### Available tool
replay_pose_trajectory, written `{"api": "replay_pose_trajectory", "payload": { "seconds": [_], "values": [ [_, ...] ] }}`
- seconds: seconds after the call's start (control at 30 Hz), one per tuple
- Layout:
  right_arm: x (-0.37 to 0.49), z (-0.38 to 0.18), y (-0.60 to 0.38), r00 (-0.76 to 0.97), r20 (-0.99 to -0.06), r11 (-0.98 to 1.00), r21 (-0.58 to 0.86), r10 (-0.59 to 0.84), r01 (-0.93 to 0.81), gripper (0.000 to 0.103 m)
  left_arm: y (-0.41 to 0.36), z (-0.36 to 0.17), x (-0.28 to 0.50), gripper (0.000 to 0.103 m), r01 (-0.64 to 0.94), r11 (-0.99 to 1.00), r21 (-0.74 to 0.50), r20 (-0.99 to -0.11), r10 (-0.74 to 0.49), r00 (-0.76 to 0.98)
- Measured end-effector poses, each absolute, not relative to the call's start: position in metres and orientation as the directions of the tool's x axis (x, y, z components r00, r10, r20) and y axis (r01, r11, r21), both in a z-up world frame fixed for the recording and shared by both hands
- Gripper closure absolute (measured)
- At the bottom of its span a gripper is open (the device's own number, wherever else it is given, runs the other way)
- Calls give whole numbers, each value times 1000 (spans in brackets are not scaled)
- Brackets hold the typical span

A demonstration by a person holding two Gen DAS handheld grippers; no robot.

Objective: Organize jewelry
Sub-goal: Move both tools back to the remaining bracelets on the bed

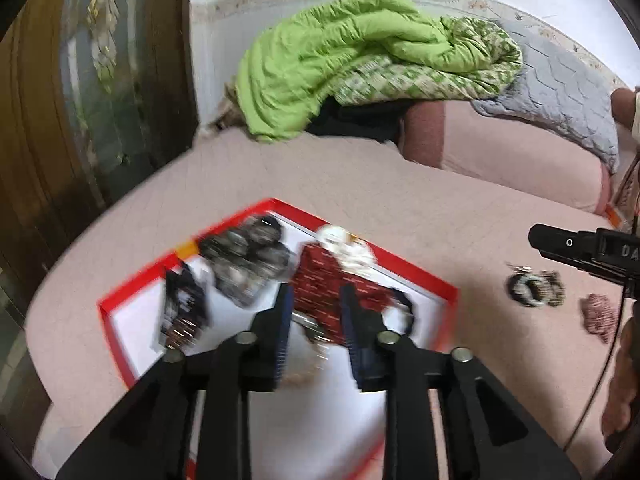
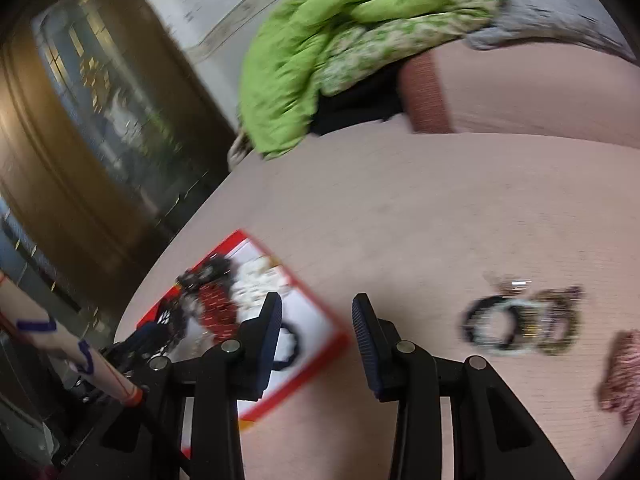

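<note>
1. Under both my grippers lies a big pink bed cover [image 1: 360, 184], with a green quilt [image 1: 352, 56] heaped up at 12 o'clock.
2. Next biggest is the red-edged tray [image 1: 416, 276], right below my left gripper [image 1: 316, 324]. It already holds dark bracelets [image 1: 244, 256], a red beaded piece [image 1: 332, 284] and white beads [image 1: 344, 246].
3. My left fingers are spread apart with nothing clearly between them; blur hides whether a small thing hangs there.
4. My right gripper [image 2: 316, 336] is open too and holds nothing. It hangs over the bed, with the tray's corner at 9 o'clock.
5. Still loose on the bed is a little pile of bangles [image 2: 524, 320] at 3 o'clock from my right fingers, and a pink-red beaded bit [image 2: 624, 372] further out.
6. I think the job is partway done. Next, my right gripper should swing to the bangles, pinch one, and carry it to the tray.
7. Only the left view shows the whole tray; the right view shows the loose pile much closer.
</note>
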State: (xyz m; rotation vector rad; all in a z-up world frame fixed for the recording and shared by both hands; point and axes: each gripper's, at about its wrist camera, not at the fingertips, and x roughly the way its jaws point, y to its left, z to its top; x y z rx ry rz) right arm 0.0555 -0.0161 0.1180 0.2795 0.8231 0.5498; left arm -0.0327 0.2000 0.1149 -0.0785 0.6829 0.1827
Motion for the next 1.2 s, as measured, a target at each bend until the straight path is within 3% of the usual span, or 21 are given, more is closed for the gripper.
{"api": "replay_pose_trajectory", "payload": {
  "seconds": [0.2, 0.33, 0.43, 0.53, 0.7, 0.97, 1.03, 1.2],
  "values": [
    [67, 111, -92, 593, -633, 852, 484, 498, -200, 63, 139, 124, -25, 78, -69, 998, -1, -677, 51, 734],
    [73, 111, -123, 621, -653, 879, 459, 434, -132, 64, 102, 132, -14, 78, 27, 998, -55, -712, -58, 700],
    [83, 100, -137, 609, -697, 903, 422, 379, -79, 73, 77, 130, 7, 76, 88, 987, -135, -760, -160, 631],
    [90, 84, -151, 575, -732, 901, 433, 366, -22, 75, 59, 119, 27, 75, 115, 974, -195, -801, -226, 555],
    [94, 69, -162, 551, -763, 912, 410, 338, 8, 76, 46, 97, 50, 75, 103, 969, -222, -838, -244, 487],
    [111, 39, -156, 491, -797, 911, 412, 352, 16, 86, 48, 80, 74, 75, 84, 956, -280, -843, -287, 456],
    [116, 35, -152, 485, -802, 914, 405, 349, 11, 96, 50, 76, 81, 75, 71, 955, -287, -846, -288, 449],
    [114, 40, -151, 498, -803, 921, 390, 327, 23, 102, 48, 68, 95, 75, 63, 953, -296, -854, -294, 430]
  ]
}}
